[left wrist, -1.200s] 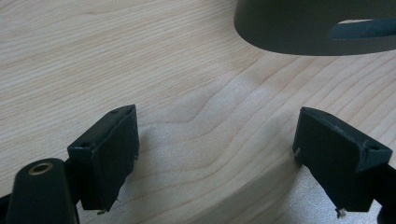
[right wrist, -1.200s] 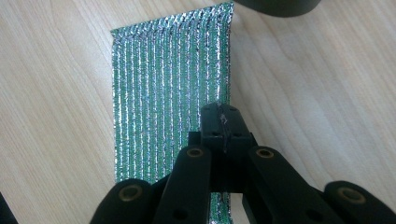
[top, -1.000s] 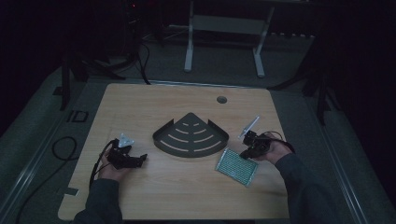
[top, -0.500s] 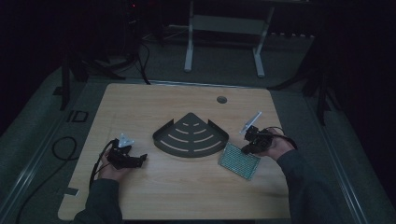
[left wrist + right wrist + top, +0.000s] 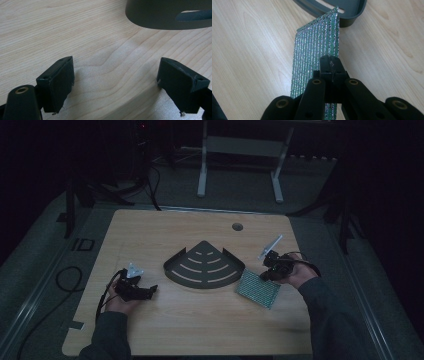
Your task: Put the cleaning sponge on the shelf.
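Note:
A green, silver-threaded scouring pad (image 5: pixel 258 289) (image 5: pixel 315 52) hangs tilted just above the table, right of the dark fan-shaped slotted shelf tray (image 5: pixel 204 266) (image 5: pixel 352 10). My right gripper (image 5: pixel 270 271) (image 5: pixel 331 62) is shut on the pad's near edge, its jaws pressed together over it. My left gripper (image 5: pixel 150 289) (image 5: pixel 116 85) rests on the table left of the tray, open, with bare wood between its jaws. The tray's curved rim (image 5: pixel 160 17) lies ahead of it in the left gripper view.
The wooden table (image 5: pixel 170 230) has a round cable hole (image 5: pixel 237 226) at the back. A white frame's legs (image 5: pixel 202 170) stand on the floor behind it, and a black cable (image 5: pixel 65 280) loops off the left edge.
My right gripper has lifted the scouring pad slightly off the table and shifted it a little toward the tray. My left gripper has stayed where it was.

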`<state>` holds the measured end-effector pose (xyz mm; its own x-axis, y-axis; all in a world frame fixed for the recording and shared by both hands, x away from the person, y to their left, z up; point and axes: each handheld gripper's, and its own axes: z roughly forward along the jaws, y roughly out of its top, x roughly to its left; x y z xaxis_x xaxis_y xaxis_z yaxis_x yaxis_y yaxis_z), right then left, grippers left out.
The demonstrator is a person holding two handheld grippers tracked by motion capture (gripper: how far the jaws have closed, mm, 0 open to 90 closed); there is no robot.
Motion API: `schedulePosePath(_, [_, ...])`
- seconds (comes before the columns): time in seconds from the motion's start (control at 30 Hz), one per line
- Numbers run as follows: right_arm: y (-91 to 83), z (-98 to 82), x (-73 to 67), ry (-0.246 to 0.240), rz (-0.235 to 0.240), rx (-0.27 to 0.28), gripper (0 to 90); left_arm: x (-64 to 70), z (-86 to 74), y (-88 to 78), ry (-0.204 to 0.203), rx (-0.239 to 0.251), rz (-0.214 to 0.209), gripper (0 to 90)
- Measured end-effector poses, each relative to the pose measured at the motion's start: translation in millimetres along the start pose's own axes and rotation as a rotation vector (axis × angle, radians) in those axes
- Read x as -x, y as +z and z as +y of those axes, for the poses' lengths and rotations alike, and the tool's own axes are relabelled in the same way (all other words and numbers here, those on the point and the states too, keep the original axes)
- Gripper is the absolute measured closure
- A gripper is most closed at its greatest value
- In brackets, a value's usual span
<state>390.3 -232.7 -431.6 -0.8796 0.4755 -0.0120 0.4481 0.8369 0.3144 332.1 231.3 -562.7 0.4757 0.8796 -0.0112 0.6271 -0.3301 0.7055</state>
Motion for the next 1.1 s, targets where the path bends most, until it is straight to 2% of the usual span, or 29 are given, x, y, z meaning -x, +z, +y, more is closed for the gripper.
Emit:
schedulePosePath(0.6, [-17.5,8.1,2.5,-0.010,-0.012,0.006,90.0,-0.1,0.0,0.0,0.001,-0.001,0.000,14.8])
schedulePosePath(1.1, [-29.8,19.4,7.3,-0.007,-0.029,0.036,90.0,0.0,0.1,0.0,-0.001,-0.001,0.000,14.8])
